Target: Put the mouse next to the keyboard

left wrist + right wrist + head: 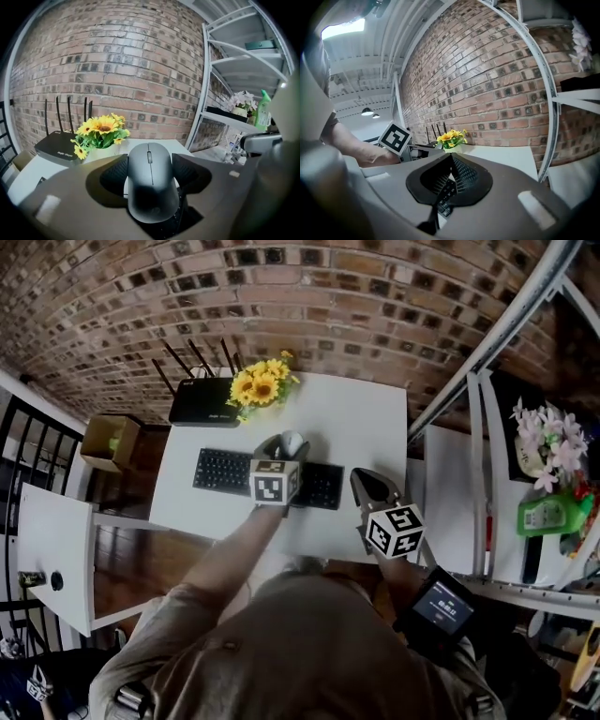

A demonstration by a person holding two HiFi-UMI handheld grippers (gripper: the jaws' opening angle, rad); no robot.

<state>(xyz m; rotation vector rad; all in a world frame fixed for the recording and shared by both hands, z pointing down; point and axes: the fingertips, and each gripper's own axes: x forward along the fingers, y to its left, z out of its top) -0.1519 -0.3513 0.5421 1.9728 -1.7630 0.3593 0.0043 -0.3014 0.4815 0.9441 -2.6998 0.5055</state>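
Observation:
A grey mouse (151, 183) sits between the pads of my left gripper (150, 161), which is shut on its sides and holds it up off the table. In the head view the mouse (292, 442) hangs over the black keyboard (225, 470), near its right half. My right gripper (370, 486) is off the keyboard's right end. Its jaws meet at the tips, shut on nothing (451, 157). Some keyboard keys (446, 191) show below them.
On the white table (366, 423) a black router (202, 399) and a pot of sunflowers (261, 387) stand behind the keyboard. A metal shelf rack (525, 324) with flowers and a green bottle (548, 514) is at the right. A cardboard box (111, 442) stands at the left.

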